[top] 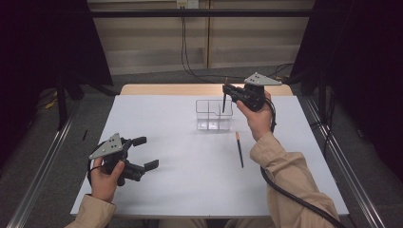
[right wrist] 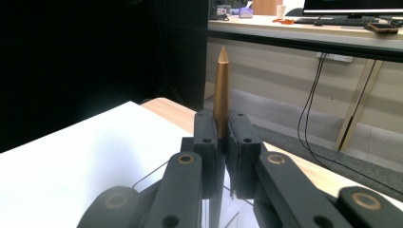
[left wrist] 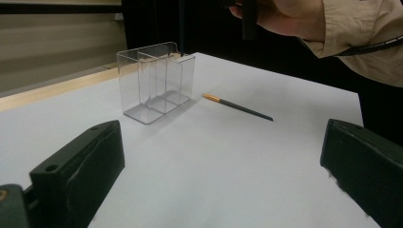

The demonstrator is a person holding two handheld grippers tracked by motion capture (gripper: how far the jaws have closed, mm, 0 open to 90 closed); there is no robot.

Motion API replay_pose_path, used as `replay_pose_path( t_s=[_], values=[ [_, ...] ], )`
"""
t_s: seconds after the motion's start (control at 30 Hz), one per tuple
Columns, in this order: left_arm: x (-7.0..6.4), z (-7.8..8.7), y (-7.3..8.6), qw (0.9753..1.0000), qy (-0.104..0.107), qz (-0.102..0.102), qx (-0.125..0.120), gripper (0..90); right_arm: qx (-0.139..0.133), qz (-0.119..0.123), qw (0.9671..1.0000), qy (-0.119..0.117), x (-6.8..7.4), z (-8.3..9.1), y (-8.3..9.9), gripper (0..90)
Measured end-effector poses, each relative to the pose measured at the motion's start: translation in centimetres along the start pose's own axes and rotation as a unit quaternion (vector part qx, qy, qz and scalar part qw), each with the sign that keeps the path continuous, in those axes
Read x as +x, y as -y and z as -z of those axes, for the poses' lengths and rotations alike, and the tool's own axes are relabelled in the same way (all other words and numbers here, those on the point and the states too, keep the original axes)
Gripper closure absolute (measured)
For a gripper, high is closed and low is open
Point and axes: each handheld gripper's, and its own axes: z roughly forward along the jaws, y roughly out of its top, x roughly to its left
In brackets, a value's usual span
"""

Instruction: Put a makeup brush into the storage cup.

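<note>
While the right gripper (top: 227, 90) hung over the clear divided box (top: 214, 115), its jaws were pressed together on a dark pen (top: 224, 102) that stood nearly upright. The pen's gold end (right wrist: 221, 90) pointed up past the jaws, and its lower end dipped toward the box's rear compartment; whether it touched the bottom I could not tell. The compartments looked empty otherwise. A second pen (top: 239, 149) lay flat on the white table (top: 180, 180), just in front of the box to the right, its orange end toward the box and its dark tip toward the person. The left gripper (top: 148, 153) rested near the table's front left, jaws spread wide, holding nothing. Cables (top: 187, 52) hung down the pale wall beyond.
</note>
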Motion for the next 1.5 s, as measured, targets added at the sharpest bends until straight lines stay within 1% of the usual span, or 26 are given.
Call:
replay_pose_path(
  t_s=[0.33, 0.7, 0.8, 0.93, 1.07, 1.5],
  values=[
    [0.1, 0.0, 0.0, 1.0, 0.002, 0.0, -0.001, 0.7, 0.006, -0.001, 1.0, 0.004, 0.2, -0.6, 0.6, 84.0],
    [0.1, -0.1, 0.0, 1.0, 0.002, -0.003, 0.001, 0.9, 0.015, -0.005, 0.9998, 0.014, -0.2, -0.7, 1.5, 84.0],
    [0.1, -0.1, 0.1, 1.0, 0.001, -0.002, 0.003, 0.9, 0.014, -0.006, 0.9998, 0.014, -0.2, -0.8, 1.7, 84.0],
    [0.1, -0.1, 0.1, 1.0, 0.003, -0.003, 0.002, 0.9, 0.017, -0.009, 0.9997, 0.017, -0.2, -0.9, 2.0, 84.0],
    [0.1, 0.0, 0.1, 1.0, 0.001, -0.003, 0.002, 0.9, 0.022, -0.011, 0.9995, 0.02, -0.3, -1.0, 2.3, 84.0],
    [0.1, 0.0, 0.0, 1.0, 0.0, -0.003, 0.0, 0.9, 0.025, -0.01, 0.9994, 0.021, -0.5, -0.9, 2.8, 83.9]
  ],
)
